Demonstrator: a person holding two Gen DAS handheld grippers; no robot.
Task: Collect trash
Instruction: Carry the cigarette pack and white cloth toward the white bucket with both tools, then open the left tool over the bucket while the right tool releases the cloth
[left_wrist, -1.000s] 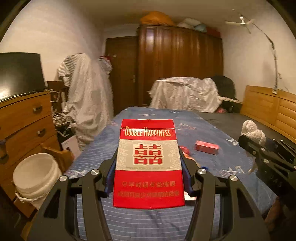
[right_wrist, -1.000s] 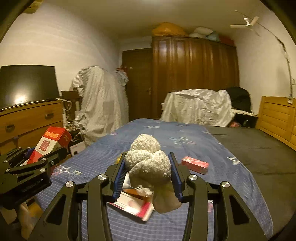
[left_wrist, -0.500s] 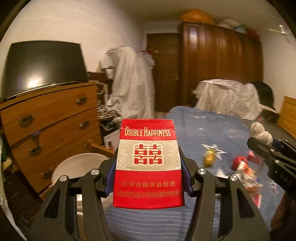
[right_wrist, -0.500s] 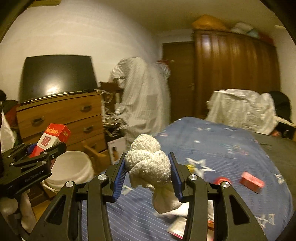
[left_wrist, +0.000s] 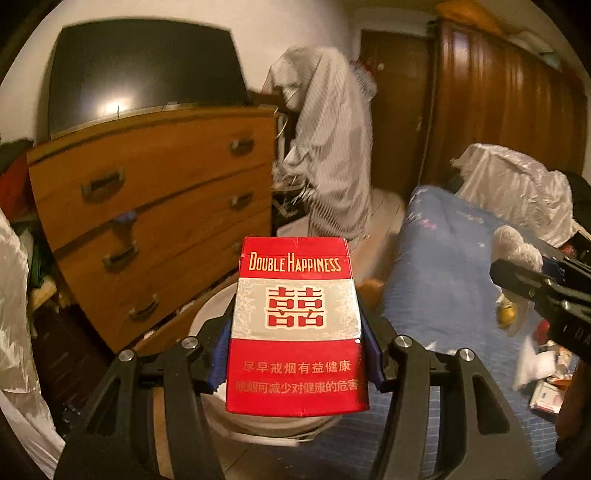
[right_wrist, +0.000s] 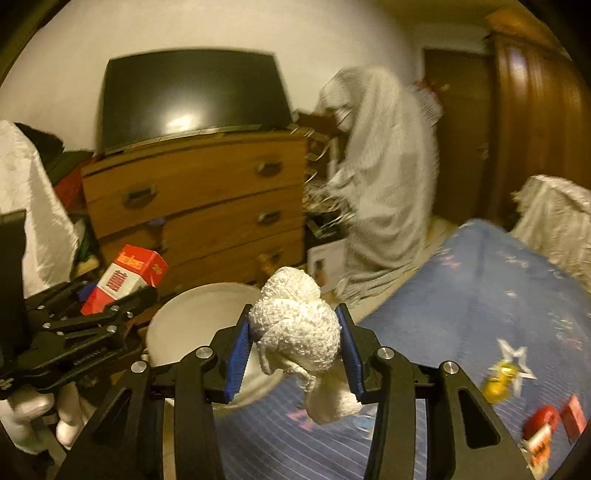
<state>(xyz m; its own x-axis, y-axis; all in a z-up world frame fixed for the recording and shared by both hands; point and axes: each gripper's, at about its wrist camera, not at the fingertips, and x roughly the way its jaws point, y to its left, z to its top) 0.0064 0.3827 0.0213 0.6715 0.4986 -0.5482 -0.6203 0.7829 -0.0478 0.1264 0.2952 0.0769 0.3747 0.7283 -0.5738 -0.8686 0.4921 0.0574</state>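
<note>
Left gripper (left_wrist: 297, 365) clamped on red cigarette pack (left_wrist: 297, 325); right gripper (right_wrist: 293, 350) clamped on white cloth wad (right_wrist: 295, 328); both near white bucket (right_wrist: 192, 325); centre each over its mouth before letting go.

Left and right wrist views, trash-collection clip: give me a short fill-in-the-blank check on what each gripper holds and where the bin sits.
1. The left gripper is shut on a red ____ pack printed "Double Happiness".
2. The right gripper is shut on a crumpled white ____.
3. The white bucket stands on the floor in front of the wooden ____.
4. Leftover litter lies on the ____ bedsheet.

Missing words: cigarette; cloth; dresser; blue
</note>
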